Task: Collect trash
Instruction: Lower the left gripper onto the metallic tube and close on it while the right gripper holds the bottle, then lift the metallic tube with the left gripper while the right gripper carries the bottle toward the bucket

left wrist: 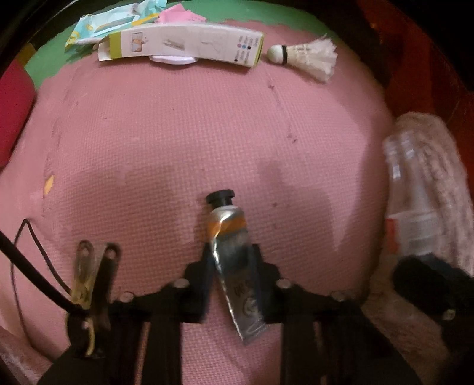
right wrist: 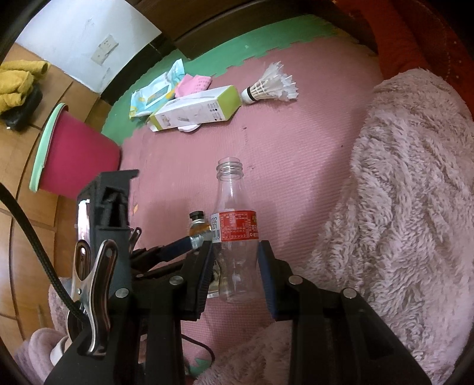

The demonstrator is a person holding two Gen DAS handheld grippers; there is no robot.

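The left gripper [left wrist: 232,266] is pinching a crumpled silver paint tube [left wrist: 234,260] with a black cap and an orange band, both pads pressed on its body; the tube lies on the pink foam mat [left wrist: 177,133]. The right gripper [right wrist: 237,266] is clamped on a clear plastic bottle [right wrist: 234,237] with a red label and no cap, its pads on the lower body.

Taking the tube as landmark: beyond its cap, at the mat's far edge, lie a long white-and-lime carton [left wrist: 183,44], a shuttlecock [left wrist: 308,54] just right of the carton, and a pale blue wrapper [left wrist: 100,25] with pink paper [left wrist: 177,14] behind it.

The left wrist view shows the whole tube; the bottle there is only a blur at the right. The right wrist view shows just the tube's cap end [right wrist: 198,225] touching or just left of the bottle, plus things the other view barely catches: a magenta bin [right wrist: 80,154] with a mint rim to the tube's left on the wooden floor [right wrist: 17,237], and a fluffy pink blanket [right wrist: 400,192] to the right.
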